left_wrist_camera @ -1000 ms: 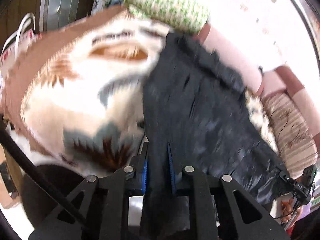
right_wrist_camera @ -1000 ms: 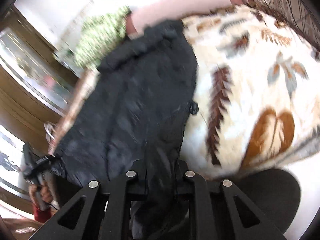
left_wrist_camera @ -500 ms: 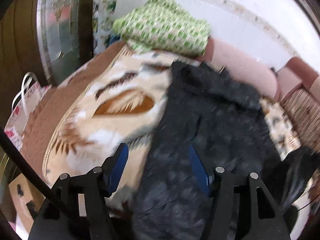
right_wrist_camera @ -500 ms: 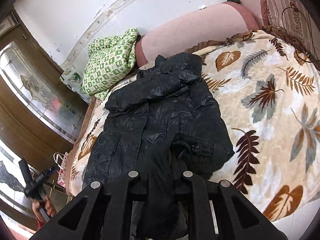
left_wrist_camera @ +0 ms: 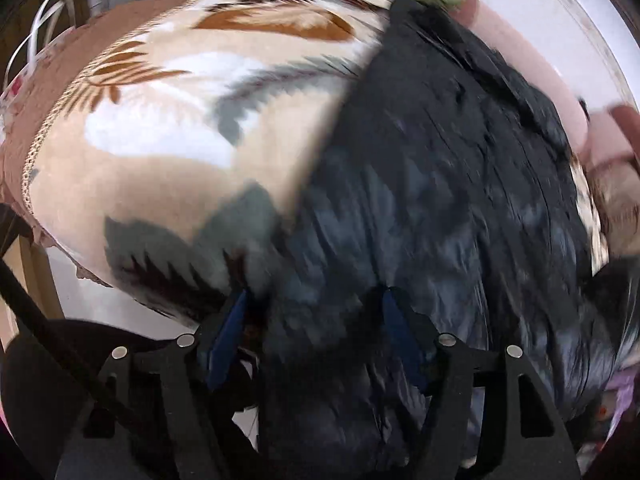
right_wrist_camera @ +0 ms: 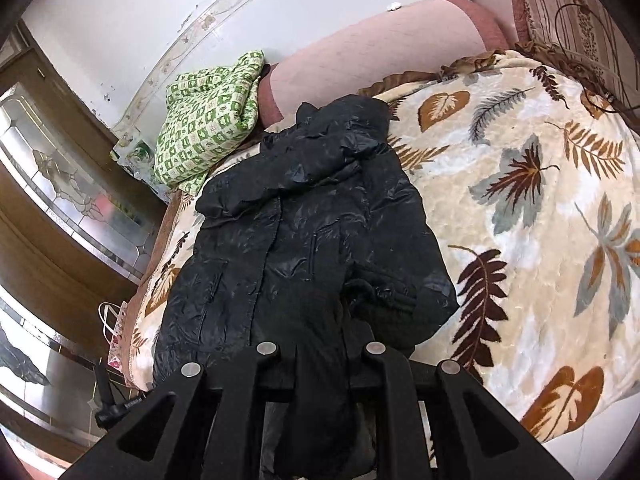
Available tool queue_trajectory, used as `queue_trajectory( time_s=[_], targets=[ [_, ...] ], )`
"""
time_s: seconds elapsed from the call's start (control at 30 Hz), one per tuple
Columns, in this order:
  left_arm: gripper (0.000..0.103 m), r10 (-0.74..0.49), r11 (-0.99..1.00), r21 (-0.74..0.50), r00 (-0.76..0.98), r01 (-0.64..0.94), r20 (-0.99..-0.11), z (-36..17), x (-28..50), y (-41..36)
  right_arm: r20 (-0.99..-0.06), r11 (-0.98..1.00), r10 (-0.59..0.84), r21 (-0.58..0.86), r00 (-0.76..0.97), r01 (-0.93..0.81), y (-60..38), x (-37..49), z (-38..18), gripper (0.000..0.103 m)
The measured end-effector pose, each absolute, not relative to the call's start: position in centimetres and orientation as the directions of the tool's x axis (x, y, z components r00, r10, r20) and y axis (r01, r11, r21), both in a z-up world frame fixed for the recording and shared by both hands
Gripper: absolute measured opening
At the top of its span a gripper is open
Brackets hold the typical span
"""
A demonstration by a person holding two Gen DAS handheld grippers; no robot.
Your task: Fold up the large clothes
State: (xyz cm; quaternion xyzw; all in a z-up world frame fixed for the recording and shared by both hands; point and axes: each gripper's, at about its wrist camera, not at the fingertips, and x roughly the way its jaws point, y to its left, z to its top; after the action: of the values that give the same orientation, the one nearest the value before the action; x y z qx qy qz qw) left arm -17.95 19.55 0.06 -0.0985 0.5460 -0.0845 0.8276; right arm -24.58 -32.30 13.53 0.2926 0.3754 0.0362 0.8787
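Note:
A black shiny jacket (right_wrist_camera: 312,216) lies spread on a bed with a leaf-patterned blanket (right_wrist_camera: 520,208), collar toward the headboard. My right gripper (right_wrist_camera: 322,344) is shut on a bunched part of the jacket's near edge, and the cloth hangs down between its fingers. In the blurred left wrist view my left gripper (left_wrist_camera: 314,320) hovers low over the jacket (left_wrist_camera: 440,184) where it meets the blanket (left_wrist_camera: 180,140). Its jaws stand apart and are closing. Black fabric lies between the blue pads (left_wrist_camera: 236,320), which do not press on it.
A green checked cloth (right_wrist_camera: 208,116) is heaped at the bed's far corner by a pink padded headboard (right_wrist_camera: 380,52). A wooden cabinet with glass panels (right_wrist_camera: 60,200) and a white-handled bag (right_wrist_camera: 114,328) stand left of the bed. The blanket to the right of the jacket is bare.
My left gripper let go of the jacket, opened wide, sank close to the bed, and its jaws have narrowed a little. My right gripper pulled back with the jacket, then held still.

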Motion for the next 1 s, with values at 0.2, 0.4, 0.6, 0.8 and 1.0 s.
queue_trajectory(
  time_s=[0.2,0.4,0.6,0.8,1.0],
  targets=[
    [0.012,-0.356,0.931,-0.356,0.398,0.075,-0.846,3.1,-19.3,19.3,-0.631,0.815,0.285,0.556,0.721,0.164,-32.6,-25.2,13.5,0.014],
    [0.012,-0.456,0.878,-0.466,0.49,0.11,-0.743,9.9,-16.8,19.5,-0.621,0.817,0.273,0.553,0.735,0.163,-32.9,-24.4,14.8,0.014],
    [0.012,-0.436,0.897,-0.391,0.566,0.208,-0.699,14.6,-8.9,15.2,-0.609,0.81,0.245,0.556,0.754,0.186,-34.2,-19.7,16.0,0.014],
    [0.012,-0.339,0.938,-0.304,0.634,0.168,-0.695,14.6,-0.2,11.6,-0.661,0.833,0.144,0.483,0.736,0.271,-35.5,-11.5,15.3,0.009],
    [0.012,-0.316,0.945,-0.301,0.607,0.13,-0.729,10.3,5.8,9.6,-0.754,0.83,0.021,0.379,0.657,0.408,-37.7,-4.1,10.6,0.005]
  ],
)
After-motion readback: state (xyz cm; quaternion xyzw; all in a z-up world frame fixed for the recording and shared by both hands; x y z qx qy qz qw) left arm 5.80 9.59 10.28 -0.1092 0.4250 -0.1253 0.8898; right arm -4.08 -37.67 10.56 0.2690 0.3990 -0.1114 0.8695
